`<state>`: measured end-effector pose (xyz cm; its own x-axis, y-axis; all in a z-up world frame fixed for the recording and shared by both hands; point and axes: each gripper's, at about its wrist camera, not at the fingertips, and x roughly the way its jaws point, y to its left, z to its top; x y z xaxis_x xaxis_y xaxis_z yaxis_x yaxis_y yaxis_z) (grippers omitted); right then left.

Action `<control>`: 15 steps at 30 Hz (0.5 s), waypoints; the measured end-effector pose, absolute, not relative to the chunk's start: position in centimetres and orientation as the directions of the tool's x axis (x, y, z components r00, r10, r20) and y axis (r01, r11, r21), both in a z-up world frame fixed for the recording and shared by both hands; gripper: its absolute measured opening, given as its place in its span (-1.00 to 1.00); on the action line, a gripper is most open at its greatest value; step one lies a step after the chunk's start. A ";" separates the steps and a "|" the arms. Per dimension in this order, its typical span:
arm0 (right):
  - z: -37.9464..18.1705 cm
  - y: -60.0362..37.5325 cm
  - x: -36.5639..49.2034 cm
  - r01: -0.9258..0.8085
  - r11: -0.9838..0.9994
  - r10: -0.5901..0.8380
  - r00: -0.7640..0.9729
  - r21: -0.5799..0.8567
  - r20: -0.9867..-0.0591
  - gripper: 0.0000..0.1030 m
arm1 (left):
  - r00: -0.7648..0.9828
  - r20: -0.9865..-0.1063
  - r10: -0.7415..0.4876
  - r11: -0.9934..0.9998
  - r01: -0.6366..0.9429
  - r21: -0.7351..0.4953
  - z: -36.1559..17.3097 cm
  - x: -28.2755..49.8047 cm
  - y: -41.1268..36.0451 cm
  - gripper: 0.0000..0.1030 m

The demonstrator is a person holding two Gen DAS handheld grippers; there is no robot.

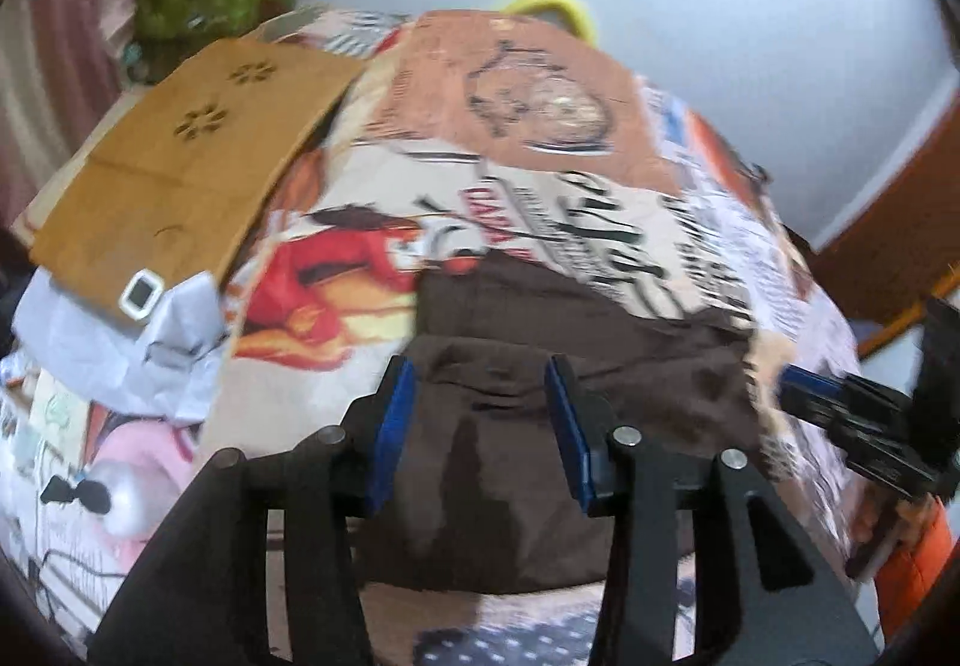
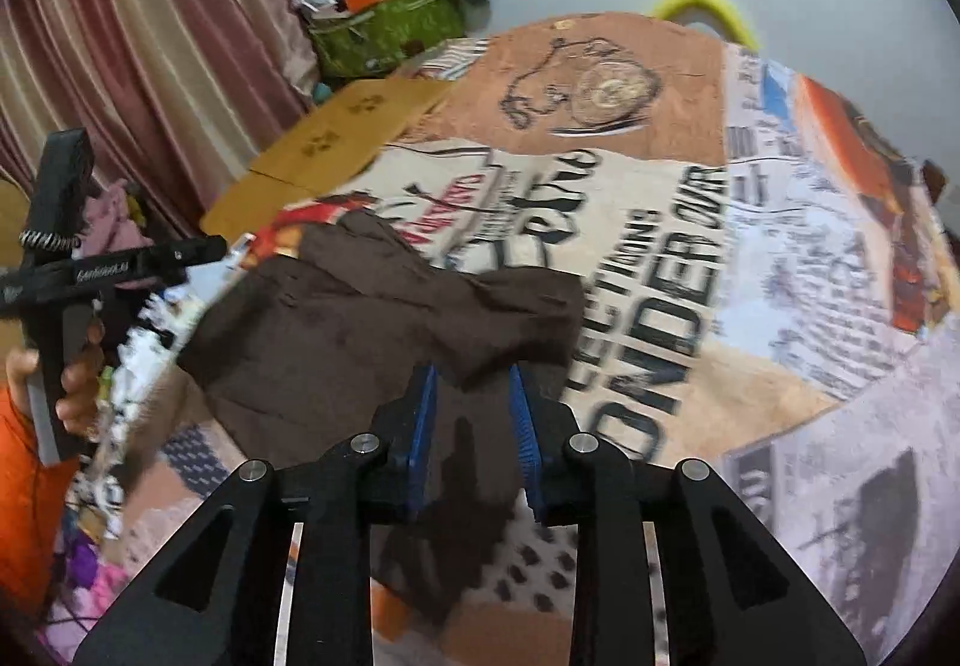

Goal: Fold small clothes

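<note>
Two grippers angle steeply down over a brown garment (image 1: pixel 576 366) lying rumpled on the printed bedspread (image 1: pixel 540 138). The left gripper (image 1: pixel 480 396) hangs above the cloth's near edge, jaws parted with no pad pressing the fabric. The right gripper (image 2: pixel 471 402) stands over the garment's right near corner, jaws narrowly apart, pads seemingly clear. A hand (image 2: pixel 72 372) grips the left tool's handle.

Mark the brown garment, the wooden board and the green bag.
brown garment (image 2: pixel 336 318): right wrist view, middle of the cloth, left of the folded-over part.
wooden board (image 1: pixel 180 168): left wrist view, bare middle of its top face.
green bag (image 2: pixel 384 27): right wrist view, its front side.
</note>
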<state>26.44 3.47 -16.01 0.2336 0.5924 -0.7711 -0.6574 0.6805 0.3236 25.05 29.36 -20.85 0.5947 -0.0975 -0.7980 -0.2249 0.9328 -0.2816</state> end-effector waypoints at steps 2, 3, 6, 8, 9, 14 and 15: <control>-16.7 4.8 26.7 -0.664 0.654 0.615 0.189 0.361 -0.766 -0.55 | 0.580 -0.805 -0.123 0.943 -0.185 -0.277 -21.3 25.5 28.3 -0.11; -17.1 5.5 26.9 -0.668 0.644 0.621 0.171 0.374 -0.765 -0.55 | 0.568 -0.813 -0.130 0.945 -0.177 -0.274 -21.7 25.9 27.9 -0.11; -18.7 7.1 27.9 -0.661 0.629 0.625 0.117 0.410 -0.772 -0.55 | 0.511 -0.851 -0.122 0.947 -0.196 -0.254 -24.2 27.0 27.6 -0.11; -19.5 7.6 28.6 -0.652 0.634 0.619 0.105 0.417 -0.778 -0.55 | 0.483 -0.870 -0.102 0.941 -0.238 -0.242 -25.8 27.7 28.1 -0.11; -19.8 7.7 29.1 -0.647 0.639 0.615 0.105 0.416 -0.782 -0.55 | 0.474 -0.877 -0.070 0.941 -0.259 -0.215 -26.3 27.8 28.4 -0.11; -20.1 6.7 31.3 -0.614 0.659 0.617 0.109 0.435 -0.780 -0.55 | 0.476 -0.880 0.010 0.941 -0.301 -0.153 -27.0 28.0 29.5 -0.11; -20.0 6.3 31.6 -0.610 0.664 0.615 0.117 0.433 -0.779 -0.55 | 0.481 -0.877 0.021 0.941 -0.306 -0.145 -26.9 28.0 29.7 -0.11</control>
